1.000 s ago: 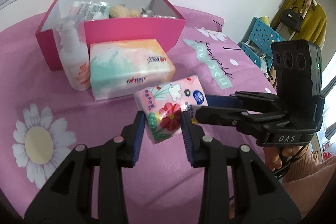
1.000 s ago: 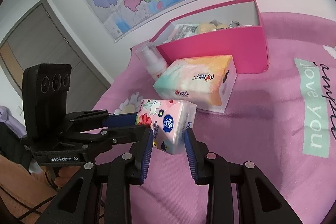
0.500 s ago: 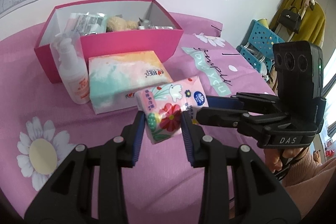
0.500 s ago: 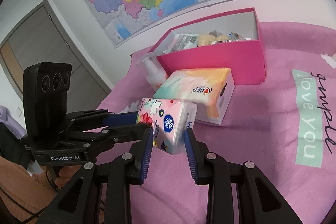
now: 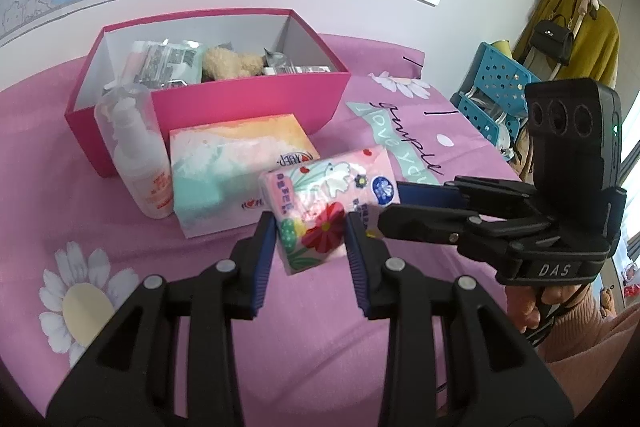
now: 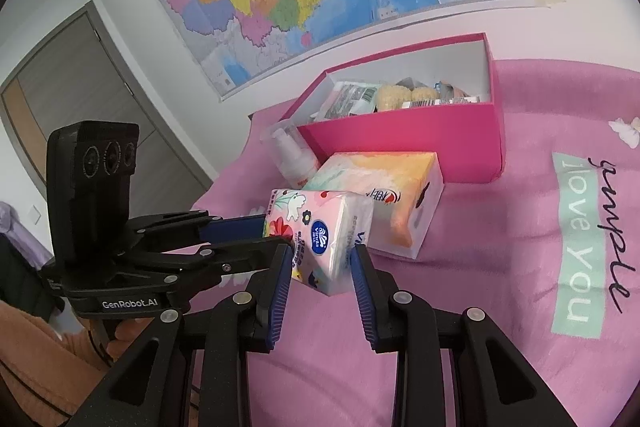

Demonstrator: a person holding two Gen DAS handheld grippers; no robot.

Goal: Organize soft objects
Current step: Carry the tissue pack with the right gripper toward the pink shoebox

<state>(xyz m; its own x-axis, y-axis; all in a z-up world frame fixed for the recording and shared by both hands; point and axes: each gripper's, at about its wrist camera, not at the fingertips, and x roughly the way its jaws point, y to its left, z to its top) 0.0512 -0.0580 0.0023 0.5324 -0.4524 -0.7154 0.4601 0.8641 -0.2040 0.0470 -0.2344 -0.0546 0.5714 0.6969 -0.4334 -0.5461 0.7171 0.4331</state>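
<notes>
Two handheld black grippers with blue ribbed pads, both clamped on one small soft pack of tissues in glossy pink plastic wrap printed with flowers (image 5: 326,211), lifted clear of a pink bedspread with daisy print (image 5: 120,227). Left gripper (image 5: 310,227) closed on the pack's near end, pads pressed to its two long sides; right gripper (image 6: 320,259) closed on the opposite end, entering from the side so the two tools meet at roughly a right angle. Pack tilted, one corner lowest, hanging in front of a larger rectangular tissue pack in pastel peach and mint wrap (image 5: 236,171) lying on the spread. Just beside that, a translucent white pump bottle with orange lettering (image 5: 138,155), upright. Behind both, an open magenta cardboard box with white lining (image 5: 248,99), already holding a beige plush toy, printed sachets and foil packets.

Likely handling: very light, squashy, wrap slick and prone to sliding or crinkling under the pads. Best hold judged to be across the short width near an end, where folded tissue gives firm bulk; a pinch on loose wrap alone could slip. Held at both ends, twisting or pulling apart risks tearing the film. Box opening appears wide enough for the pack laid flat.
</notes>
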